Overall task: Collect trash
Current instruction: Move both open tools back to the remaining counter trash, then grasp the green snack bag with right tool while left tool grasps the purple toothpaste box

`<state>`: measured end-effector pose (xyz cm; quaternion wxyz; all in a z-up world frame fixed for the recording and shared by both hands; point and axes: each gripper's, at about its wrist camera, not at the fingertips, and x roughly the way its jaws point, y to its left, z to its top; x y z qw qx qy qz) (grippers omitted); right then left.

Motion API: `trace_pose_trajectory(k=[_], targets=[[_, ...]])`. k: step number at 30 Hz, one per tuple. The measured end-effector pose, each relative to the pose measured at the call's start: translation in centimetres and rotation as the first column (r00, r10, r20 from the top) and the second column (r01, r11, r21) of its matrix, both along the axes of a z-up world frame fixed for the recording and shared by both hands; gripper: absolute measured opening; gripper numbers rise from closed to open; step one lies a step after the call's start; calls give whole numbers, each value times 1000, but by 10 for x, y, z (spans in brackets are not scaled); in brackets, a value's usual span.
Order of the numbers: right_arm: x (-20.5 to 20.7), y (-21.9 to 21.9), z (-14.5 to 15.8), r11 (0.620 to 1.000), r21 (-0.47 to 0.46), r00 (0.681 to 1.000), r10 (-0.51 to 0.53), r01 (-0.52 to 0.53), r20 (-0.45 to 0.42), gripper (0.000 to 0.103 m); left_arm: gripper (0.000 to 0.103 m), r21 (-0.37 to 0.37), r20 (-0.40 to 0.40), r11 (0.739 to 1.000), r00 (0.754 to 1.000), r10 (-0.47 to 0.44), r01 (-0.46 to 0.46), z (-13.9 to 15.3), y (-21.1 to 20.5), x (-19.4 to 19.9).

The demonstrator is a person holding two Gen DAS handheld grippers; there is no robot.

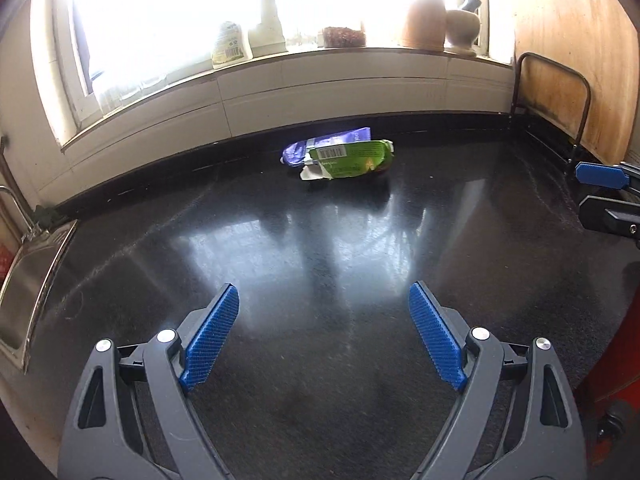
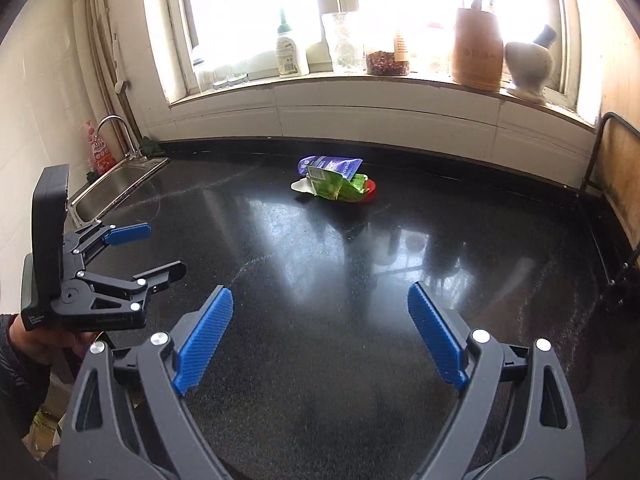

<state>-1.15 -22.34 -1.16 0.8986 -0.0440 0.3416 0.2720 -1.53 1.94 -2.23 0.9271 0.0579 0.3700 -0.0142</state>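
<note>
A small heap of trash lies on the glossy black stone surface (image 2: 360, 320), toward its far side below the window sill and well apart from both grippers. It is made up of a crumpled green foil packet (image 2: 340, 187) with a white barcode label, a purple foil wrapper (image 2: 330, 165) tucked just behind and touching it, a torn white scrap (image 2: 301, 187) poking out at the left, and a flat red lid-like piece (image 2: 371, 192) under the green packet at the right; how the pieces overlap underneath cannot be told. The left gripper (image 1: 324, 336) hangs over the near part of the surface with its blue ribbed jaws spread wide and nothing between them, touching nothing. The right gripper (image 2: 320, 336) is likewise spread wide and empty above the near surface. In the right wrist view the left gripper appears at the left, held by a hand (image 2: 44, 344) in a dark sleeve, near a steel sink (image 2: 116, 184). On the sill stand a white bottle (image 2: 290, 54), a wooden utensil holder (image 2: 478, 52) and a pale stone mortar with pestle (image 2: 528, 68).
</note>
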Motion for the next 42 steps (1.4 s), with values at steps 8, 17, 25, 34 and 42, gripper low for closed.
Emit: trace_pose_trajectory(k=[8, 17, 25, 34, 42], targets=[[121, 51, -25, 996, -66, 997, 59, -63, -53, 86, 84, 3, -5, 1000, 1000, 19, -19, -5, 32, 65], [239, 95, -62, 988, -113, 987, 90, -105, -132, 78, 84, 1, -38, 1000, 999, 5, -5, -27, 47, 130], [220, 96, -70, 970, -160, 980, 167, -184, -110, 37, 84, 25, -46, 999, 999, -29, 30, -35, 57, 186], [143, 37, -67, 959, -189, 974, 193, -213, -118, 36, 84, -151, -178, 988, 983, -47, 20, -48, 45, 219], [121, 6, -69, 975, -152, 983, 146, -163, -113, 37, 84, -154, -298, 970, 945, 137, -190, -59, 8, 254]])
